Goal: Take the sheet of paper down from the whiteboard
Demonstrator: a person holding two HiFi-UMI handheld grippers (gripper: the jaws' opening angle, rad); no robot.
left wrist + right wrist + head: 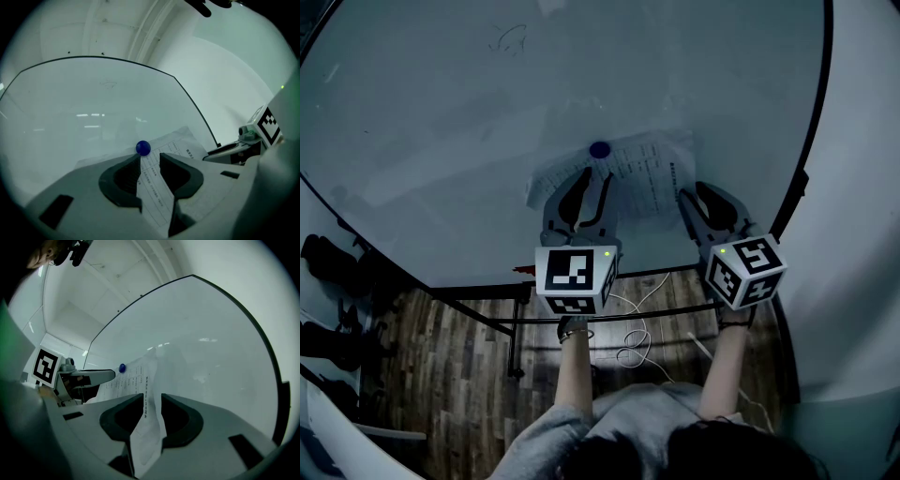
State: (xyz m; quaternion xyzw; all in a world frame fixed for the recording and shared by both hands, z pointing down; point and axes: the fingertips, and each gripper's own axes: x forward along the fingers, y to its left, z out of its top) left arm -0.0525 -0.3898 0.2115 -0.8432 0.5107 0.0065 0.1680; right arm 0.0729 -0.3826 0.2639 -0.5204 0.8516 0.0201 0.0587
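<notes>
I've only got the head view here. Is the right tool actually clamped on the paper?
Observer: No. The right gripper view shows the right tool with its jaws apart and a creased fold of the paper standing between them.
Operator: And the left tool, is it on the magnet?
Observer: No. The left gripper view shows the left tool open, with the blue magnet just past its tips, not between the jaws.

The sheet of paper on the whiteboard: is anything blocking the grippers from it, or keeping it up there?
Nothing blocks either gripper. The right gripper's open jaws straddle the curled edge of the sheet of paper. The left gripper's open jaws sit right by a blue magnet, which pins the sheet to the whiteboard.
</notes>
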